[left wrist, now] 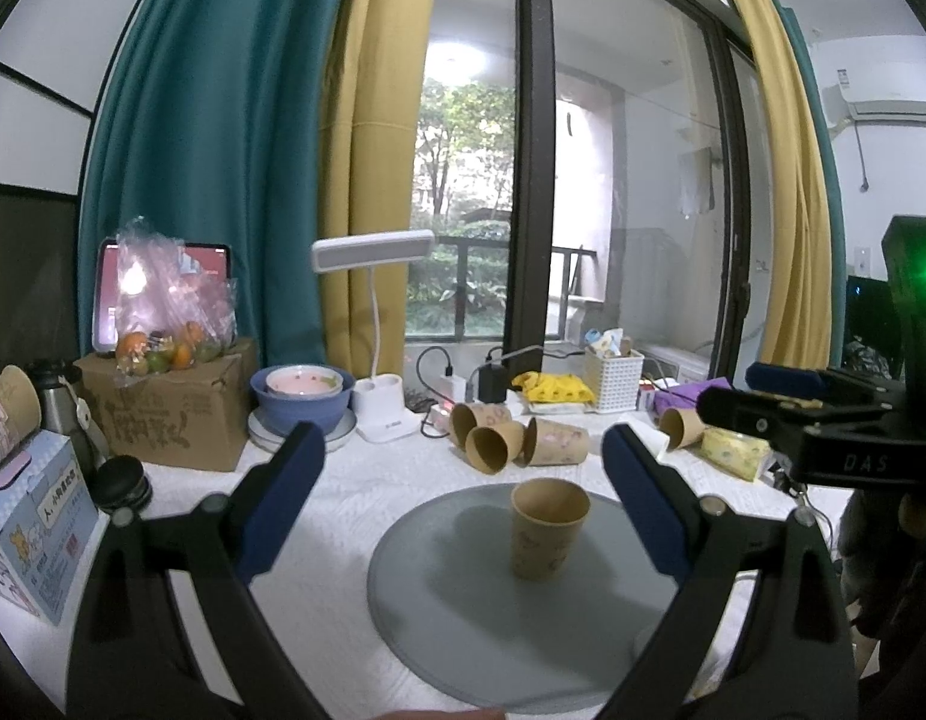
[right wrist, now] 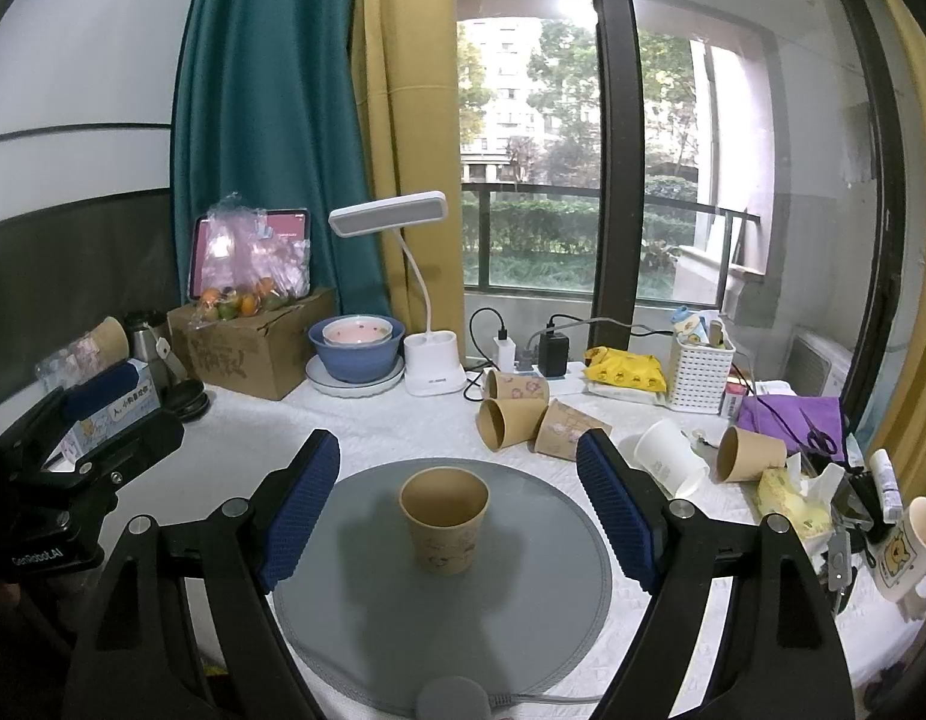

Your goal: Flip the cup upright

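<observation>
- Left wrist view: a brown paper cup with faint printed cartoon figures (left wrist: 548,528) is seen standing upright, mouth up, on a smooth round grey mat (left wrist: 438,618) laid over a white quilted tablecloth (left wrist: 342,504).
- The left gripper (left wrist: 463,504) is held spread wide, its ribbed blue pads (left wrist: 279,510) well apart on either side of the cup, with nothing gripped.
- Right wrist view: the same cup (right wrist: 443,519) is shown near the middle of the mat (right wrist: 463,630), untouched.
- The right gripper (right wrist: 459,510) is likewise spread wide and empty, its textured blue pads (right wrist: 616,516) flanking the cup without contact.
- Behind the mat, a cluster of three brown paper cups (right wrist: 523,417) is seen lying on its sides.
- Further right, a white paper cup (right wrist: 670,456) and another brown paper cup (right wrist: 748,453) lie tipped over.
- Along the back edge are found a blue bowl holding a smaller pink bowl (right wrist: 354,345), a white gooseneck desk lamp (right wrist: 426,300), a worn cardboard box (right wrist: 252,342) and a white perforated plastic basket (right wrist: 700,372).
</observation>
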`<state>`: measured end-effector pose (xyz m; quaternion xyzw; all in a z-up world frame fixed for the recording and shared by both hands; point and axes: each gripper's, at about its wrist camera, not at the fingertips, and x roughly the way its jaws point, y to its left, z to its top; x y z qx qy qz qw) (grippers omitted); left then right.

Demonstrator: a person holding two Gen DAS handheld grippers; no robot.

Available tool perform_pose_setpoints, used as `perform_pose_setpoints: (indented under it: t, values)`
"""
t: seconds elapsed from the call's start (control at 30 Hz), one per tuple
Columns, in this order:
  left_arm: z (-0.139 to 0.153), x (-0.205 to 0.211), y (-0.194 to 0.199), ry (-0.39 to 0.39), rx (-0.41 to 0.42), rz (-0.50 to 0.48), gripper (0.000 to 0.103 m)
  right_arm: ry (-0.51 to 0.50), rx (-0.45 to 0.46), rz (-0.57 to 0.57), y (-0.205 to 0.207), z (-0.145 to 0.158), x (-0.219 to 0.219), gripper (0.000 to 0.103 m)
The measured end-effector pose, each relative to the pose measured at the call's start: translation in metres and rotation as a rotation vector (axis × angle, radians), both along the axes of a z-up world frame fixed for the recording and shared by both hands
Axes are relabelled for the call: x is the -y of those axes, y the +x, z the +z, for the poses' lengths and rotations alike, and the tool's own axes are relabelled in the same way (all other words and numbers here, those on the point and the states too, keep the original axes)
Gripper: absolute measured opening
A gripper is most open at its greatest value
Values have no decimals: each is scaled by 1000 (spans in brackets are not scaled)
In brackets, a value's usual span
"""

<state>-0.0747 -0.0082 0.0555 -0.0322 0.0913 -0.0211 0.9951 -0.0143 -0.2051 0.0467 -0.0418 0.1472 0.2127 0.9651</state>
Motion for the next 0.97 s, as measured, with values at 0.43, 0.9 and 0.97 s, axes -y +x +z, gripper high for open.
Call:
perform_pose_setpoints:
  t: [0.43, 0.9, 0.97]
  values:
    - [0, 0, 0, 0, 0, 1, 94, -2, -1, 1, 0, 0, -1, 84]
    - [-2, 1, -2, 0, 8, -10, 95, -3, -4, 1, -1, 0, -2, 84]
    - [-4, 0, -3, -6, 14, -21, 95, -3, -3, 2, -1, 0, -2, 84]
